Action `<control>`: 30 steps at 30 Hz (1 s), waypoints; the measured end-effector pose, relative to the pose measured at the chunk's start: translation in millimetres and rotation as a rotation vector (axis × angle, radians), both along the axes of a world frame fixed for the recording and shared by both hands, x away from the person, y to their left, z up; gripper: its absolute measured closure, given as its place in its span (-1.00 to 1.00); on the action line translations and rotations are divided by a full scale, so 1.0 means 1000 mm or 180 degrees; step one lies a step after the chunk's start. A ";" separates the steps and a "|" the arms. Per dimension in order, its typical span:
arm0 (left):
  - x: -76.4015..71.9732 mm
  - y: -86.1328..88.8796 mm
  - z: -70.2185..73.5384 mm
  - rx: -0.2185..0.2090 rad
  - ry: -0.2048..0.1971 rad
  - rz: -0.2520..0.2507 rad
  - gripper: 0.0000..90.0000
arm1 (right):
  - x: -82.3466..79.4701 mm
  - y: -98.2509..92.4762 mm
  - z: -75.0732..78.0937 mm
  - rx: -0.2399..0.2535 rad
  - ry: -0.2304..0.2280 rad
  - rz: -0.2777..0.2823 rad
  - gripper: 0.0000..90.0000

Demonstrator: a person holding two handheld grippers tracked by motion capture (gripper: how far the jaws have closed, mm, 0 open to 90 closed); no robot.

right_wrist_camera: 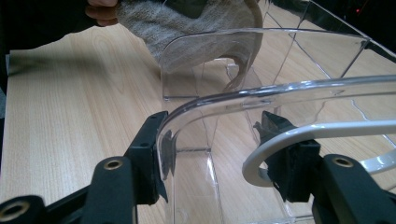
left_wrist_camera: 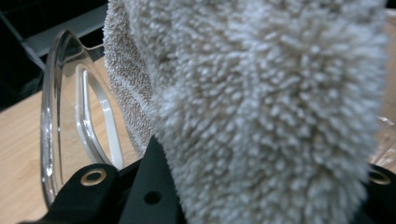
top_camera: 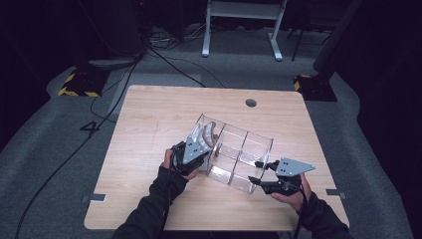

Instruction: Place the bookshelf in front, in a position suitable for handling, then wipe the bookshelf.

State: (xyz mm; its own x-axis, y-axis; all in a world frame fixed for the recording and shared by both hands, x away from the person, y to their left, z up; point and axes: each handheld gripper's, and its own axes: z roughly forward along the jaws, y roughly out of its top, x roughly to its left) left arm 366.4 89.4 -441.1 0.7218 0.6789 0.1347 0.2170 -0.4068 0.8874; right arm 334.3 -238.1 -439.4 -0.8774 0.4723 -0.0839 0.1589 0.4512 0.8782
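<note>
High view: a clear bin (top_camera: pixel 239 154) with inner dividers sits on the wooden table (top_camera: pixel 149 114), nearer the person's edge than the far edge, turned at an angle to the table's sides. The left gripper (top_camera: pixel 201 149) is at the bin's left end, with a grey plate on top; its jaws reach into the end compartment, where a grey cloth (top_camera: pixel 206 133) stands up against the clear wall. The right gripper (top_camera: pixel 256 171) is at the bin's near right corner, its jaws level with the rim; one jaw tip lies beside the wall and the other below it. A round hole (top_camera: pixel 251 103) in the table lies beyond the bin, well apart from it. Left gripper view: the cloth (left_wrist_camera: pixel 261 107), a fluffy looped weave, lies directly between the jaws and rises from them to the top of the view; the jaws are closed on it, with one black jaw pressed against its left side. The bin's rounded clear wall (left_wrist_camera: pixel 60 116) stands just beside the cloth, on the left. Right gripper view: the right gripper (right_wrist_camera: pixel 219 149) has its jaws part open, one on each side of the bin's curved rim (right_wrist_camera: pixel 261 95). The left jaw touches the outer face of the wall; the right jaw sits inside the bin; whether it touches the wall cannot be told. The cloth (right_wrist_camera: pixel 187 23) shows beyond, at the bin's far end.
</note>
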 end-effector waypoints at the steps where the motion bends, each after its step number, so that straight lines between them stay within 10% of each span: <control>1: -0.001 -0.001 -0.002 0.0020 0.0009 -0.0006 0.71 | 0.000 0.000 0.000 -0.0001 -0.0002 0.0002 0.00; 12: -0.005 0.003 -0.036 0.0387 0.0307 -0.0064 0.71 | 0.002 0.005 0.002 -0.0063 0.0067 -0.0009 0.03; 15: -0.001 0.006 -0.051 0.0239 0.0491 -0.0038 0.72 | 0.001 0.007 0.001 -0.0113 0.0026 -0.0021 0.03; 23: -0.005 0.004 -0.046 0.0256 0.0390 -0.0043 0.72 | -0.001 0.005 0.002 -0.0093 0.0031 -0.0106 0.00; 30: -0.012 0.002 -0.011 0.0029 0.0056 -0.0133 0.72 | -0.012 -0.003 0.002 -0.0109 0.0012 -0.0370 -0.06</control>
